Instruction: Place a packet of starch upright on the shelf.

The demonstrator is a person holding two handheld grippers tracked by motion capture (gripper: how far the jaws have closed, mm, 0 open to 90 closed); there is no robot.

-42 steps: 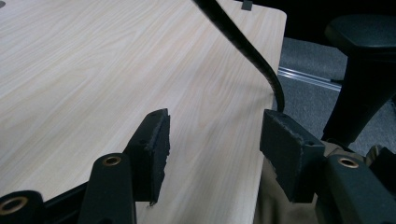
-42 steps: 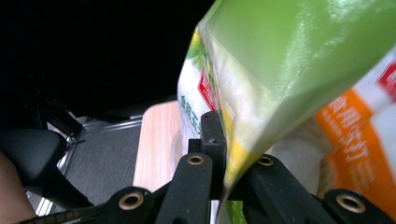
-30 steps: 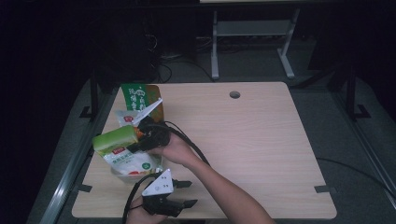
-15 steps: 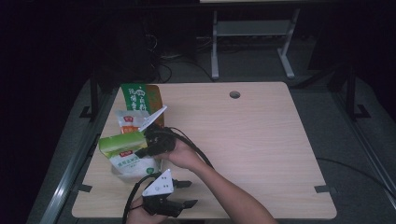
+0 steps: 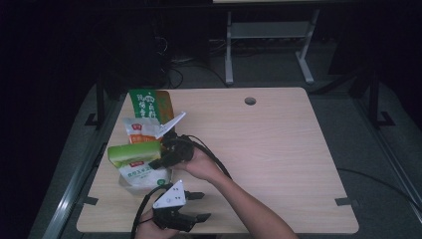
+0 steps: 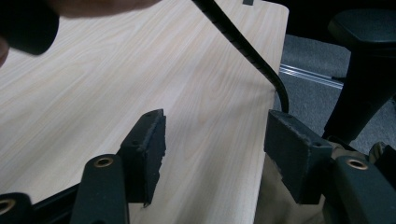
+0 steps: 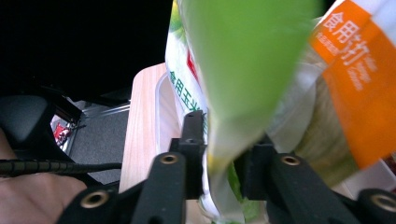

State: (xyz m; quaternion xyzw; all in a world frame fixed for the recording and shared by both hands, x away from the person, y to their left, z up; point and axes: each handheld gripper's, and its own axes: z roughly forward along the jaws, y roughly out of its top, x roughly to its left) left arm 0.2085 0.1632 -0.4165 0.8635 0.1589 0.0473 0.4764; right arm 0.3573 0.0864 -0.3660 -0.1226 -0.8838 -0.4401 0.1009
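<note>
In the high view, the right gripper (image 5: 160, 160) sits left of centre on the light wooden table (image 5: 278, 149), reaching toward the left of the frame with the end of a bright green plastic food packet (image 5: 133, 153) between its black jaws. Its jaws have just been opening a little; in the right gripper view the green packet's thin edge (image 7: 219, 163) runs down between the two pads, and whether they press on it cannot be told.

The green packet lies across a white pouch with green print (image 5: 143, 175), in the lower left part of the table. Just above it in the frame is a white and orange pouch (image 5: 139, 130), and beyond that stands a tall green and brown bag (image 5: 149, 103).

The left gripper (image 5: 196, 206) rests near the bottom edge of the frame, its jaws spread apart with nothing between them; the left gripper view shows bare wood between its pads (image 6: 154, 144).
</note>
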